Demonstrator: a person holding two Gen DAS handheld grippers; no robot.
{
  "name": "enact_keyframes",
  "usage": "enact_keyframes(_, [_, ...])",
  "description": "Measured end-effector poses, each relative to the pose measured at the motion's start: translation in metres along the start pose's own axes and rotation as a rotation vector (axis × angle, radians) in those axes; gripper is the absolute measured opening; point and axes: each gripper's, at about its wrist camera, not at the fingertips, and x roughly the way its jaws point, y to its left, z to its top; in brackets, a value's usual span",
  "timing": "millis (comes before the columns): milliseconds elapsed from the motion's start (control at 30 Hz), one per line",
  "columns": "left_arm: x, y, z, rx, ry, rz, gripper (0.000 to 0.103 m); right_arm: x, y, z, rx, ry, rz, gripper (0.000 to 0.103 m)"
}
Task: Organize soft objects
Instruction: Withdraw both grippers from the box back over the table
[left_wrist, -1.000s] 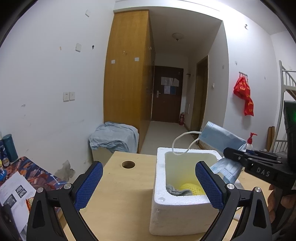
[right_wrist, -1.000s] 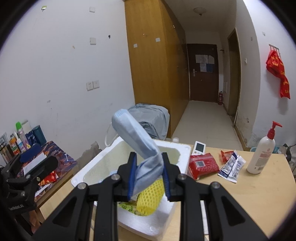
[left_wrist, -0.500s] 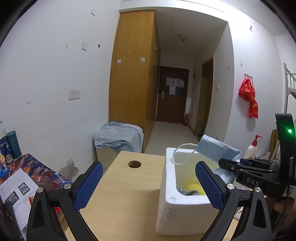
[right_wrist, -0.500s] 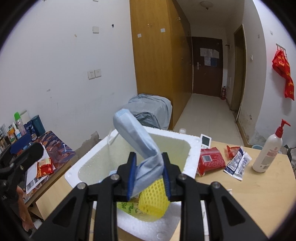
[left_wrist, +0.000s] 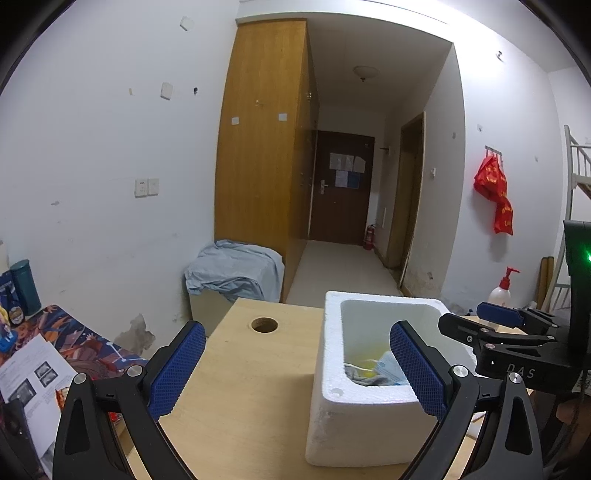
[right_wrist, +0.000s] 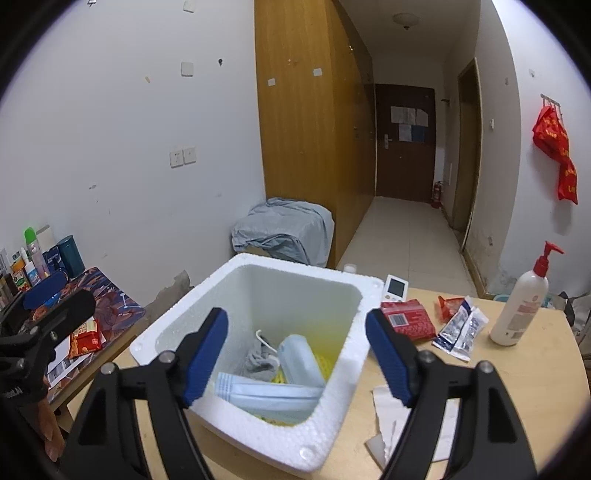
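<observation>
Right hand-held gripper (right_wrist: 295, 354) held over foam box (right_wrist: 334, 398), jaws opening, nothing between pads; positioned so mask drops inside. Masks (right_wrist: 273, 395) seen lying in box with grey cloth (right_wrist: 258, 358) and yellow net. Left hand-held gripper (left_wrist: 295, 369) held wide, empty, at 9 o'clock of box on counter (left_wrist: 240, 387). Red packet (right_wrist: 406, 319), sachets left at 3 o'clock.

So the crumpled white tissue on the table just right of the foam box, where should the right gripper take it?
Come from above with the right gripper, whose jaws are opening with nothing between them. Pinch the raised, creased fold of the tissue near its middle: it lies flat and thin on the table, so its edges offer little. Stay clear of the foam box wall.
</observation>
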Motion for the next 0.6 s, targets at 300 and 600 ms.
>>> enact_keyframes(300, [-0.018,-0.020,0.001,0.020,-0.024,-0.038,0.103,-0.034,-0.025,-0.006,0.046,-0.039,-0.036,0.084])
enact_keyframes(600, [-0.031,-0.048,-0.003,0.030,-0.016,-0.105,0.103,-0.082,-0.063,-0.025,0.104,-0.085,-0.119,0.098])
